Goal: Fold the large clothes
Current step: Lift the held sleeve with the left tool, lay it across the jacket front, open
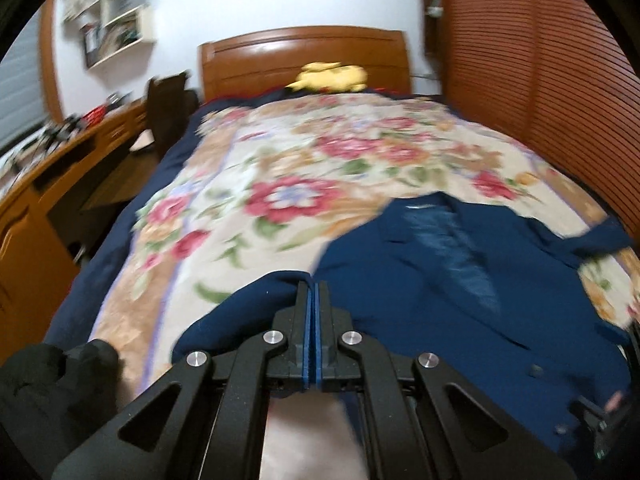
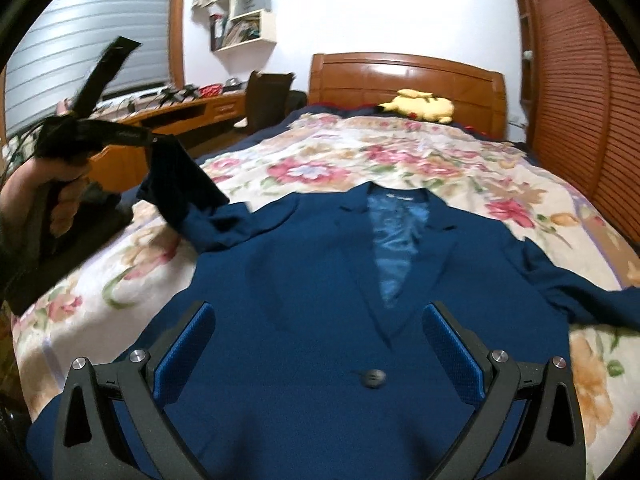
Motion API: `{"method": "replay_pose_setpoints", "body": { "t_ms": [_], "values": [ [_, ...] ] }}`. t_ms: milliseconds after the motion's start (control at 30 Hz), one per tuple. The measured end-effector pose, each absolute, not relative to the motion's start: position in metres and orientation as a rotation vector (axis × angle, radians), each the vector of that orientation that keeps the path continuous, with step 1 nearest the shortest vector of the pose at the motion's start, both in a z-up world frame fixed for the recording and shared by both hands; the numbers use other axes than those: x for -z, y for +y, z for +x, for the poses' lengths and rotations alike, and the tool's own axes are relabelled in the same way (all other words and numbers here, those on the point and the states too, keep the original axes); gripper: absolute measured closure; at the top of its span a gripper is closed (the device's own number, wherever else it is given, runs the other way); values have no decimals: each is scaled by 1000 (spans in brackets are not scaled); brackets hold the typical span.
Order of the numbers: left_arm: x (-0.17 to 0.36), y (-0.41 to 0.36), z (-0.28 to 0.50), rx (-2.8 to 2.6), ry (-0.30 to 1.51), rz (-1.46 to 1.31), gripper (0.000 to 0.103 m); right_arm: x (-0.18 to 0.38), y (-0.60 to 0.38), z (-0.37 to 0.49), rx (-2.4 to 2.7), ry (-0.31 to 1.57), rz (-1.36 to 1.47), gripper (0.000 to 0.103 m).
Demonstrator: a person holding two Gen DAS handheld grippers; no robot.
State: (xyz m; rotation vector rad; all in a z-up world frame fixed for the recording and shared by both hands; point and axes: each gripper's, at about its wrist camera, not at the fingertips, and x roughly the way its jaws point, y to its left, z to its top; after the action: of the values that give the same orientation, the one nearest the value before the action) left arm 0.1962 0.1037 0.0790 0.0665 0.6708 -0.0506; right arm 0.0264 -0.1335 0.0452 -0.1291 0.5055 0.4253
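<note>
A navy blue blazer [image 2: 312,272] lies face up on the floral bedspread [image 2: 360,152], collar toward the headboard, one dark button [image 2: 372,378] near the front. My right gripper [image 2: 316,320] is open and empty, hovering over the blazer's lower front. My left gripper [image 1: 313,292] is shut on the blazer's left sleeve [image 1: 256,312] and holds it lifted. In the right wrist view the left gripper [image 2: 154,140] shows at the left with the sleeve [image 2: 180,188] hanging from it. The right sleeve [image 2: 580,292] lies spread out to the right.
A yellow plush toy [image 2: 420,106] sits by the wooden headboard [image 2: 404,76]. A wooden desk [image 2: 172,116] with clutter and a dark chair [image 2: 266,96] stand left of the bed. A slatted wooden wardrobe [image 2: 580,100] is at the right. Wall shelves [image 2: 244,12] hang above the desk.
</note>
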Motion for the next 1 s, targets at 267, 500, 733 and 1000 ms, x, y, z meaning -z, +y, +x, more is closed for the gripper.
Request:
{"method": "replay_pose_setpoints", "body": {
  "t_ms": [267, 500, 733, 1000],
  "values": [
    [-69, 53, 149, 115, 658, 142, 101, -46, -151, 10, -388, 519, -102, 0],
    [-67, 52, 112, 139, 645, 146, 53, -48, -145, 7, -403, 535, -107, 0],
    [-47, 92, 111, 56, 660, 79, 28, -50, -147, 9, -428, 537, -129, 0],
    [1, 141, 139, -72, 751, 33, 28, -48, -140, 7, -456, 544, -165, 0]
  ]
}}
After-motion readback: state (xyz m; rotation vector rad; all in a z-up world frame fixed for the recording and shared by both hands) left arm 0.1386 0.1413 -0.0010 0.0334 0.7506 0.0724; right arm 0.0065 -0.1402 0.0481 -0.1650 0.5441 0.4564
